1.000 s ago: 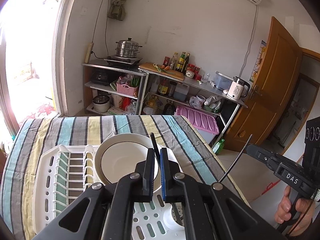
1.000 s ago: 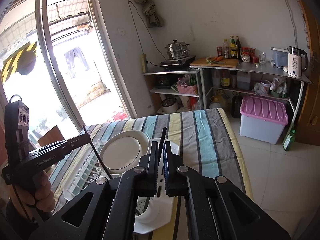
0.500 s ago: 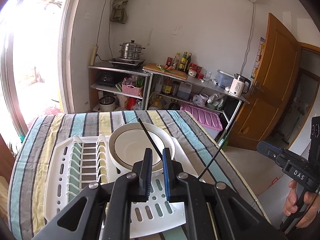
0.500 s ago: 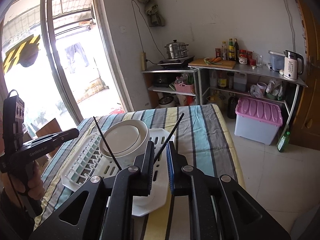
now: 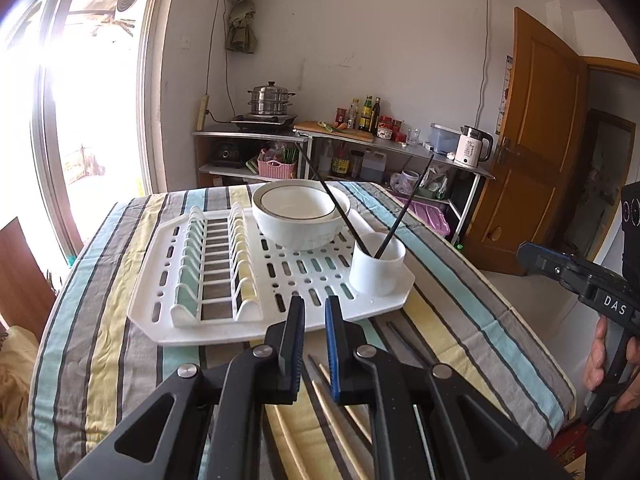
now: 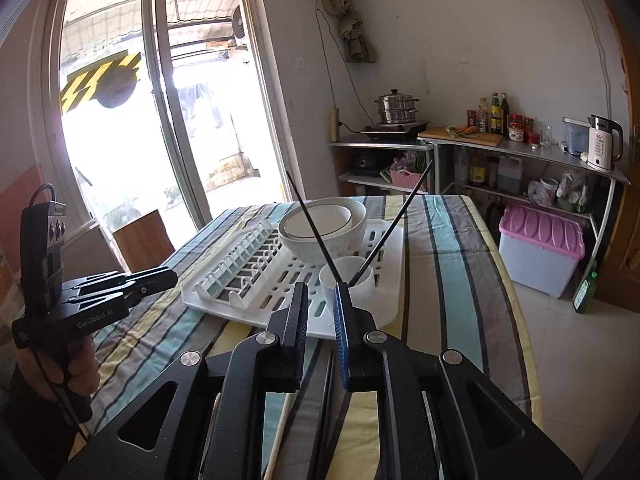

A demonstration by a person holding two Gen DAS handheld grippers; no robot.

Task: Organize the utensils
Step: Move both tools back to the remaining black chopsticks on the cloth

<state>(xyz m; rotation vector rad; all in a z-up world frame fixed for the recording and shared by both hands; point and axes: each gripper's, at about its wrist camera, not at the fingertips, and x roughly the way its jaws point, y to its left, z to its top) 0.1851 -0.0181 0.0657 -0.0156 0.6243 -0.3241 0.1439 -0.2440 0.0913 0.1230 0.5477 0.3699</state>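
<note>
Two black chopsticks (image 5: 328, 194) (image 6: 310, 222) lean apart in a white cup (image 5: 378, 270) (image 6: 348, 274) at the near right corner of a white drying rack (image 5: 224, 320) (image 6: 384, 304). My left gripper (image 5: 314, 303) hovers just short of the rack's front edge, its jaws slightly open with nothing between them. My right gripper (image 6: 320, 289) sits back from the cup, also slightly open and holding nothing. Loose chopsticks (image 5: 332, 412) (image 6: 280, 432), pale and dark, lie on the striped cloth under both grippers. Each gripper also shows from the side in the other's view, the left gripper (image 6: 160, 276) and the right gripper (image 5: 526, 250).
A white bowl (image 5: 300, 216) with a plate in it stands on the rack behind the cup. The rack's plate slots (image 5: 212, 264) fill its left half. The striped table (image 5: 480, 312) ends at the right, with floor beyond. A hand (image 5: 600, 356) holds the right gripper. Kitchen shelves line the far wall.
Both grippers let go of their black chopsticks, which now stand in the cup. Both jaws opened a little, and both grippers drew back from over the rack toward the table's near side.
</note>
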